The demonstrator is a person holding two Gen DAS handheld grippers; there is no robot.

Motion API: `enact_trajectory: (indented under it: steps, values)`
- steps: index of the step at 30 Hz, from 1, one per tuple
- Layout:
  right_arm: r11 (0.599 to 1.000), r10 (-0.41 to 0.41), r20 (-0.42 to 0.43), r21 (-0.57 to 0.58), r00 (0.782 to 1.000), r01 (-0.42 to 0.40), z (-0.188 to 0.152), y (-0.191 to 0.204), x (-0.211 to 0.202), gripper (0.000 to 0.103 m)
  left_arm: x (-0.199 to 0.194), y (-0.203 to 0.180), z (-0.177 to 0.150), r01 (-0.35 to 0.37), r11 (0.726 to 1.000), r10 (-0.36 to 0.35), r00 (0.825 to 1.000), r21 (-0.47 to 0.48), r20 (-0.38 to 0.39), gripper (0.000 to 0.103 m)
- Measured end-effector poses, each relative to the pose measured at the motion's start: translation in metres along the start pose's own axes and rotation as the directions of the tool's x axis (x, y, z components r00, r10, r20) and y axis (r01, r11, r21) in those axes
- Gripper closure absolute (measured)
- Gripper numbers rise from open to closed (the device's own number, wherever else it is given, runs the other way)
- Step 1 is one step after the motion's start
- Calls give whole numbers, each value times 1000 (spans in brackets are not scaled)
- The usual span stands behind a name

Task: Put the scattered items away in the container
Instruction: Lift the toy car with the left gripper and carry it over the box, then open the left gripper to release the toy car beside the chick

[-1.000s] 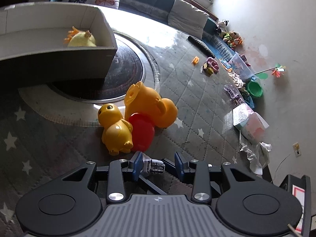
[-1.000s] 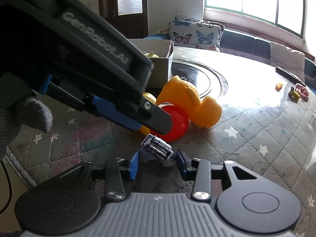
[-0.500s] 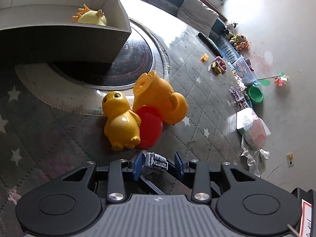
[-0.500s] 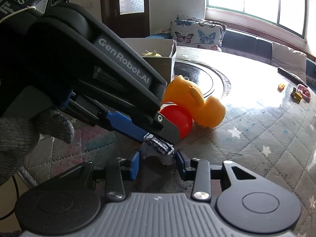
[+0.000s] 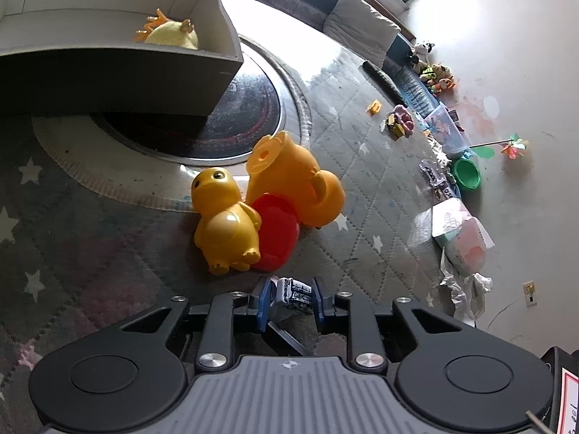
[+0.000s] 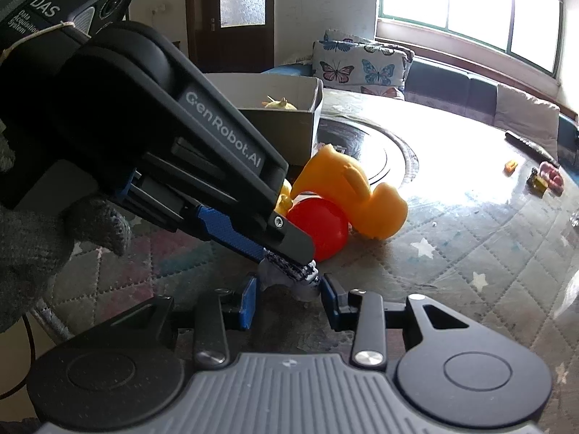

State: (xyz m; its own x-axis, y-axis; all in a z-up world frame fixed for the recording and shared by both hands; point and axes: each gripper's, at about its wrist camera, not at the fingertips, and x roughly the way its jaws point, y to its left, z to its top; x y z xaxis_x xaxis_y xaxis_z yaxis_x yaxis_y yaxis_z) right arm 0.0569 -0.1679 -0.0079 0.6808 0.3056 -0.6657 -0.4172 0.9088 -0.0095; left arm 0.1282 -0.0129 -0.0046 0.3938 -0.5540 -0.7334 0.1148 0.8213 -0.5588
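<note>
My left gripper (image 5: pixel 289 298) is shut on a small blue-and-white toy car (image 5: pixel 294 296); the car also shows in the right wrist view (image 6: pixel 293 271), held just above the mat. My right gripper (image 6: pixel 289 298) is open, its jaws on either side below the car. A yellow duck (image 5: pixel 224 226), a red egg-shaped toy (image 5: pixel 275 235) and a big orange duck (image 5: pixel 296 181) lie together just beyond. The grey cardboard box (image 5: pixel 119 76) stands at the far left with a yellow toy (image 5: pixel 173 34) inside.
A dark round turntable (image 5: pixel 239 126) sits under the box. Small toys (image 5: pixel 398 123) lie near the table's far edge. A sofa with butterfly cushions (image 6: pixel 362 68) stands behind. Clutter and a green bowl (image 5: pixel 466 173) lie on the floor at the right.
My left gripper has closed onto the toy car and come nearer the ducks. In the right wrist view the left gripper has moved in over the car.
</note>
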Motion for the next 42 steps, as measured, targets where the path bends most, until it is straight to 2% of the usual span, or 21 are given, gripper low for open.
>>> enact_trajectory:
  steps: [12,19,25,29,33,42]
  values:
    - [997,-5,98,-75,995,13,31,10,-16,66,-38,-10,19,8,1000,-11,993,25,114,77]
    - [990,34,154,-144,988,-12,71,20,4,66,-60,2,52,-26,1000,23,977,11,210,76]
    - [981,78,184,-191,980,-42,115,30,35,66,-73,22,92,-69,997,71,960,-17,271,76]
    - [974,111,173,-216,979,-72,142,37,62,66,-74,38,119,-102,994,110,951,-42,289,76]
    - [965,141,142,-240,980,-104,160,43,90,66,-68,59,139,-118,990,136,951,-83,279,76]
    - [955,182,43,-245,982,-166,175,46,144,66,-44,100,167,-112,980,148,963,-164,224,76]
